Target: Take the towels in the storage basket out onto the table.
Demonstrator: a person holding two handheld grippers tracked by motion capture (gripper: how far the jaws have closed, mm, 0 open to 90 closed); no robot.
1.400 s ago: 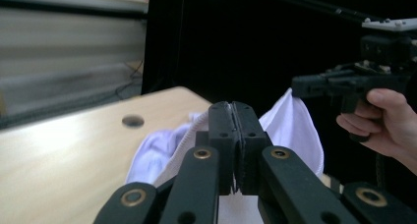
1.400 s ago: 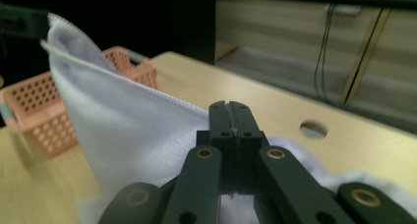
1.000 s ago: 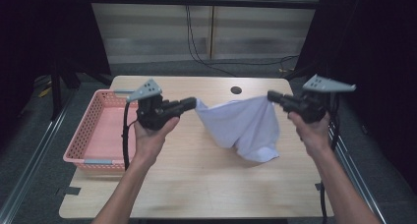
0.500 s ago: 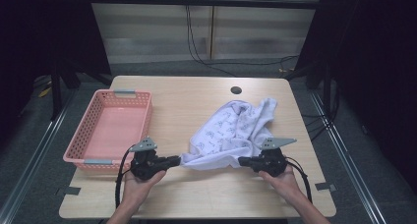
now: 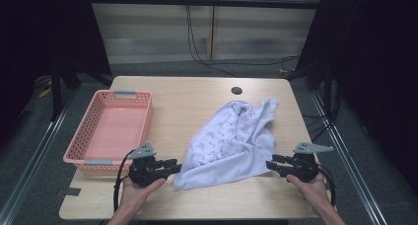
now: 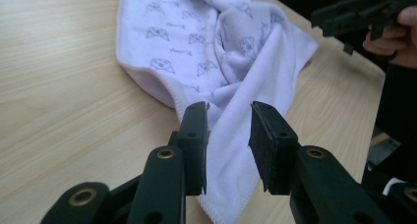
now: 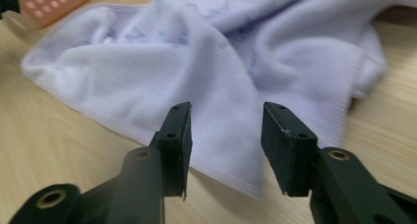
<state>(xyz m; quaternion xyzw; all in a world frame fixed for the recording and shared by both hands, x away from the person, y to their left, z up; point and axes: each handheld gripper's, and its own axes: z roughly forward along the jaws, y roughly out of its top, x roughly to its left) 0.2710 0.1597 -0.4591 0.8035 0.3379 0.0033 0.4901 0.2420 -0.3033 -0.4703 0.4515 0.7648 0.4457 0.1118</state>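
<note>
Wooden table (image 5: 197, 101): towel (image 5: 231, 141) crumpled (both grippers' jaws just opened).

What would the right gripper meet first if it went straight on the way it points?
Most likely the towel: the right gripper has its open jaws astride the near hem, which already lies between them, apparently untouched.

Black hand-held gripper (image 5: 173, 166), grey 3-cornered plate, black cable, brass-ringed pivots.

- The towel (image 5: 231, 143) lies on the table (image 5: 197, 96), right of the basket (image 5: 84, 136).
- The left gripper (image 5: 172, 167) sits at its near left corner, the right gripper (image 5: 272, 165) at its near right edge.
</note>
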